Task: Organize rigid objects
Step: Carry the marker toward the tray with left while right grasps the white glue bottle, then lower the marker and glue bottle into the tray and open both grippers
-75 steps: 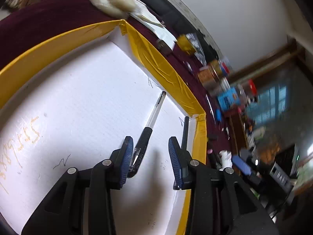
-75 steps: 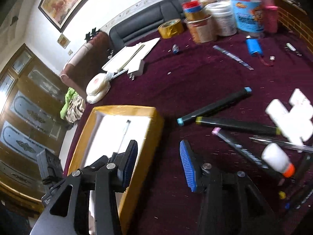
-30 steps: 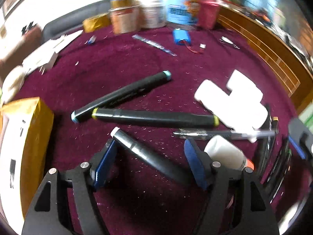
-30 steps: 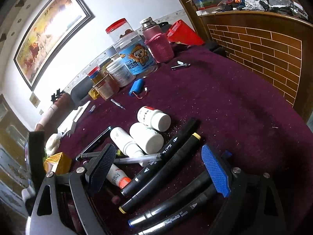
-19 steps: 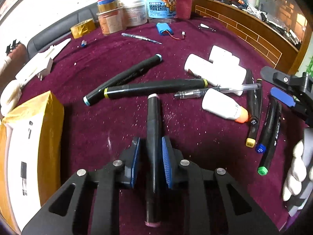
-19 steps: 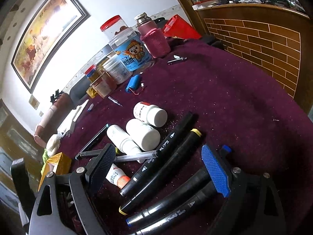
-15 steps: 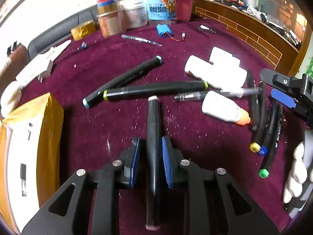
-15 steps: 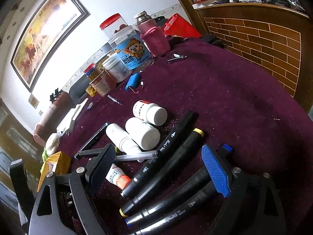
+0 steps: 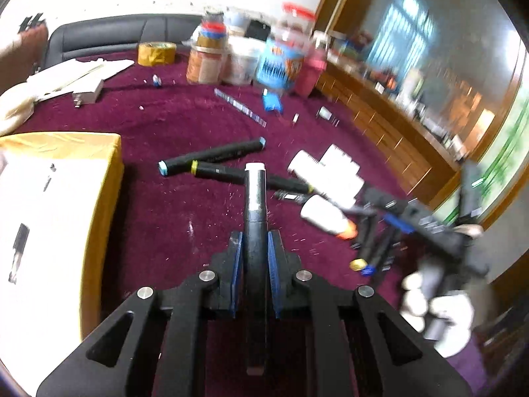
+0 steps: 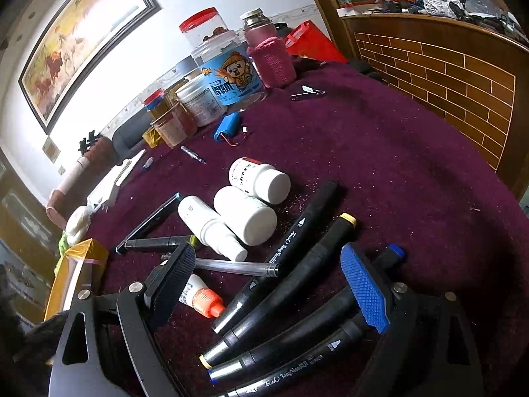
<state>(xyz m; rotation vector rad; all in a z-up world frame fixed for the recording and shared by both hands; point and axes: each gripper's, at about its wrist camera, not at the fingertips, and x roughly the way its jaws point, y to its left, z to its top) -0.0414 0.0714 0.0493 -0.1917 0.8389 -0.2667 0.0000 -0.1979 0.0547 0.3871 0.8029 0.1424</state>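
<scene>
One black marker [image 9: 255, 231] sits pinched lengthwise in the left claw [image 9: 254, 251], its white tip lifted above the maroon bench [image 9: 172, 218], with the yellow-edged box [image 9: 99, 172] off to the left. From the right wrist, the right claw [image 10: 267, 284] is spread wide over four markers [image 10: 297, 284] lying side by side, near three white bottles [image 10: 244, 205] and an orange-capped bottle [image 10: 201, 297].

Maroon tablecloth [image 10: 413, 165] covers the table. At its far edge: a clear jar with red lid and cartoon label [image 10: 228, 63], a bottle in a pink knitted sleeve [image 10: 269, 53], a white tub [image 10: 201, 99]. A blue battery pack [image 10: 226, 129] lies near them. Yellow tape roll [image 9: 157, 53] beside a black sofa [image 9: 105, 38]. Framed painting [image 10: 79, 39] on the wall.
</scene>
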